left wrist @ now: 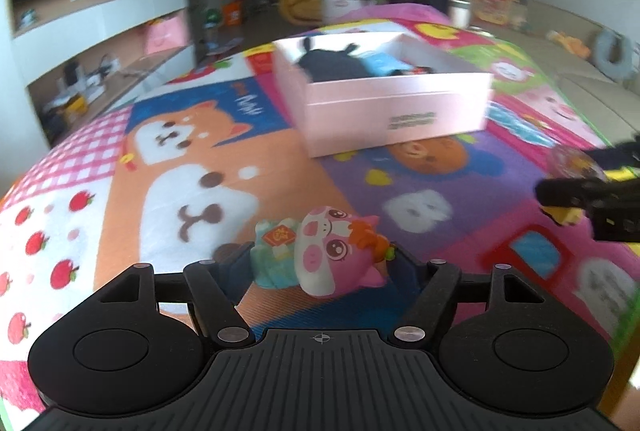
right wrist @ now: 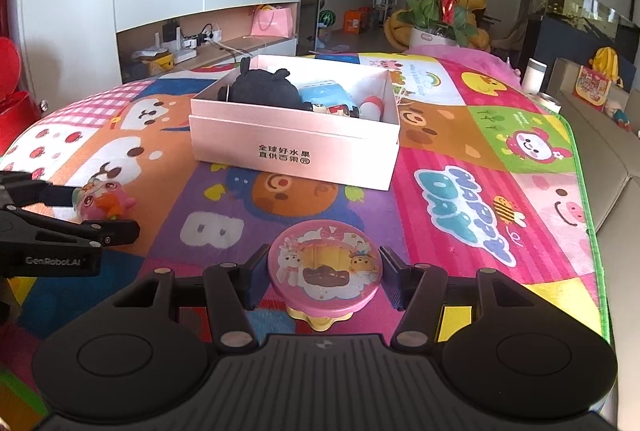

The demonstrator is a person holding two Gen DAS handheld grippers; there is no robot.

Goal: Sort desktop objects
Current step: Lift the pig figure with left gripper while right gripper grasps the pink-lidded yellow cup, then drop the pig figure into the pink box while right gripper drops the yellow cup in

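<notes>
Several toys already sit in the pink box (right wrist: 294, 147) at the far side; your left gripper (left wrist: 320, 263) clamps the pig toy (left wrist: 324, 251), right gripper (right wrist: 322, 279) grips the round pink toy (right wrist: 324, 277), both near you, yet to be boxed.

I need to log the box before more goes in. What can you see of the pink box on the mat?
The pink box is a shallow, open-topped rectangular carton, cardboard by its look, with a seam line around its sides and dark printed characters on the near wall. It sits flat on the cartoon mat, beyond both grippers, touched by neither. Inside lie a black plush toy, a blue item and small toys.
</notes>
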